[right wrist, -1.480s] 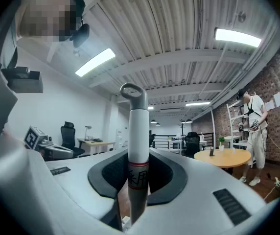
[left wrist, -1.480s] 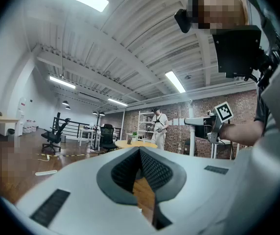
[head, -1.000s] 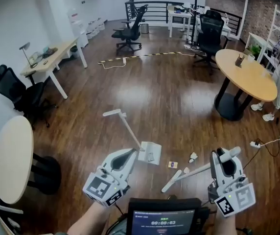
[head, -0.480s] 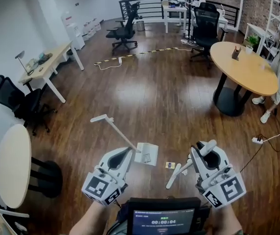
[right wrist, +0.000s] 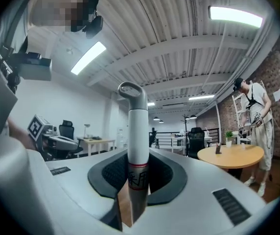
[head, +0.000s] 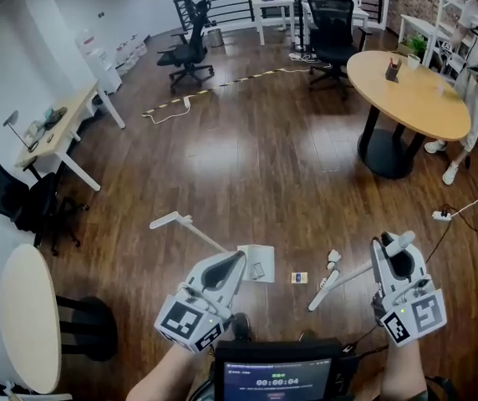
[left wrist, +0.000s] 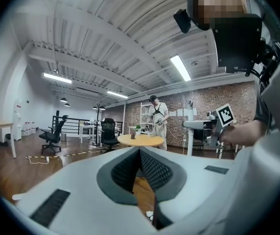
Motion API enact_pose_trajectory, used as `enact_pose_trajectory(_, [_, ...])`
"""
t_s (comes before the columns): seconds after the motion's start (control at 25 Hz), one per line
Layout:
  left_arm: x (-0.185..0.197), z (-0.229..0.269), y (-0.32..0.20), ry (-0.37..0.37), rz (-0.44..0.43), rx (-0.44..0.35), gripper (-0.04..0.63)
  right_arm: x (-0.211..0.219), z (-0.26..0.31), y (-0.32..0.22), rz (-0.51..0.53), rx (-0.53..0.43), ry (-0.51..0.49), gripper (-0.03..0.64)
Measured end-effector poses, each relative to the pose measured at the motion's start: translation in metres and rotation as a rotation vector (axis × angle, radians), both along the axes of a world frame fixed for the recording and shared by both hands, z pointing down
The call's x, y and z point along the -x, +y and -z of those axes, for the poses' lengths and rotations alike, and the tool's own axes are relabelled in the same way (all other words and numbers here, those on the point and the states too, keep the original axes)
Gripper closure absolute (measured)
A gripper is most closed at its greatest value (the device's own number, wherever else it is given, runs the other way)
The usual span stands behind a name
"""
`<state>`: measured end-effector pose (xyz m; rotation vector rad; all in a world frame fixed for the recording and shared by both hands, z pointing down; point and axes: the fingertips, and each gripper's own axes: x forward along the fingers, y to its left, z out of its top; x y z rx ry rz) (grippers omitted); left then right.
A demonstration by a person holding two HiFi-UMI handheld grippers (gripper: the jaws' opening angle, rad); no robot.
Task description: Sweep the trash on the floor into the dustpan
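Now, head view: right gripper (head: 392, 253) is clenched on a white broom (head: 343, 279). The stick slants down and left from the jaws, and its lower end meets the wood floor (head: 247, 157) near the person's feet. Right gripper view confirms it: the broom (right wrist: 138, 126) stands upright between the dark pads, right gripper (right wrist: 139, 165) tight on both sides, loop end sticking out above.

Left gripper (head: 237, 260) hovers just beside the base of the dustpan (head: 264, 251). Left gripper view: left gripper (left wrist: 140, 156) has its jaws a little apart, only floor showing through the gap, nothing held.

The dustpan sits flat on the floor between the two grippers, its long handle (head: 190, 225) angling up and left. One scrap (head: 257, 270) lies on the pan. Trash on the floor: a small tan piece (head: 299, 277) just right of the pan, and a white piece (head: 332, 260) further right, near the broom's lower end.

Far right: a person (head: 477, 23) stands by a round table (head: 410, 107).
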<state>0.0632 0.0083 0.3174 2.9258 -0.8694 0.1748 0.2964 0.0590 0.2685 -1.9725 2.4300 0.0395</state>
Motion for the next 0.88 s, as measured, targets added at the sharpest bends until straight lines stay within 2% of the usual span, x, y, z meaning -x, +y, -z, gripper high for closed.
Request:
enact_pose_trajectory(0.16, [0.027,-0.032,-0.052,0.002,-0.049,0.036,0.589,0.02,-0.028,-0.04,-0.037,0.003,0.046,0.525])
enact_pose_trajectory(0.28, [0.044,-0.046,-0.091,-0.012,-0.094,0.015,0.589,0.03,-0.049,-0.069,-0.06,-0.005,0.03,0.526])
enact_pose_trajectory(0.44, [0.046,-0.078,-0.132,0.002,-0.131,0.024,0.589,0.025,-0.086,-0.102,-0.106,0.009,0.027,0.526])
enact_pose_trajectory(0.52, [0.044,-0.092,-0.149,-0.008,-0.127,0.017,0.589,0.022,-0.105,-0.116,-0.116,0.02,0.022,0.526])
enact_pose_trajectory(0.72, [0.024,-0.115,-0.169,-0.013,-0.101,0.085,0.589,0.009,-0.131,-0.132,-0.099,0.086,0.051,0.528])
enact_pose_trajectory(0.88, [0.012,-0.124,-0.175,-0.015,-0.031,0.067,0.589,0.004,-0.159,-0.133,-0.052,0.11,0.038,0.529])
